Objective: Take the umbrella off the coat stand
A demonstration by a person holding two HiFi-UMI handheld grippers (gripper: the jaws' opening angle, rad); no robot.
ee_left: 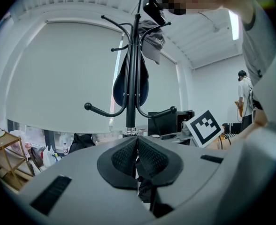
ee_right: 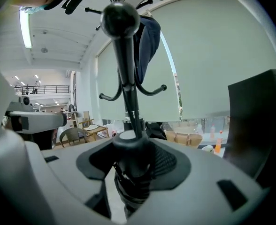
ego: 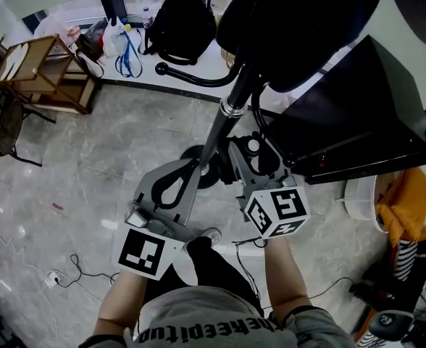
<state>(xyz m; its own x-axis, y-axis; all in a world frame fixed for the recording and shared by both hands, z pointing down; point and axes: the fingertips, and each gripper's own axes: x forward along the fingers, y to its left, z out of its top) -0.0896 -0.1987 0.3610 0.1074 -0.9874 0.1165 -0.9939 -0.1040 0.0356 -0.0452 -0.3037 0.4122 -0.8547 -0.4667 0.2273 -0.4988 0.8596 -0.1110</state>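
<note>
The black coat stand (ego: pixel 226 120) rises in front of me, its pole (ee_left: pixel 131 78) bearing curved, ball-tipped hooks. A dark blue cloth (ee_left: pixel 131 86) and a grey cap (ee_left: pixel 154 43) hang high on it. The folded black umbrella (ee_right: pixel 131 172) stands upright between the pads of my right gripper (ee_right: pixel 131 156), which is shut on it. A ball-tipped hook arm (ee_right: pixel 121 18) rises right above it. From above, the umbrella's pale round cap (ego: pixel 253 146) shows in the right gripper (ego: pixel 256 155), beside the pole. My left gripper (ego: pixel 191 170) is shut and holds nothing, its tips (ee_left: pixel 137 142) pointing at the pole.
A big black box-like object (ego: pixel 358 122) stands close on the right. A wooden shelf (ego: pixel 43 67), a black backpack (ego: pixel 180 24) and bags line the far wall. Cables (ego: pixel 75 267) trail on the marble floor. Orange cloth (ego: pixel 408 201) lies at right. A person (ee_left: pixel 243 93) stands far off.
</note>
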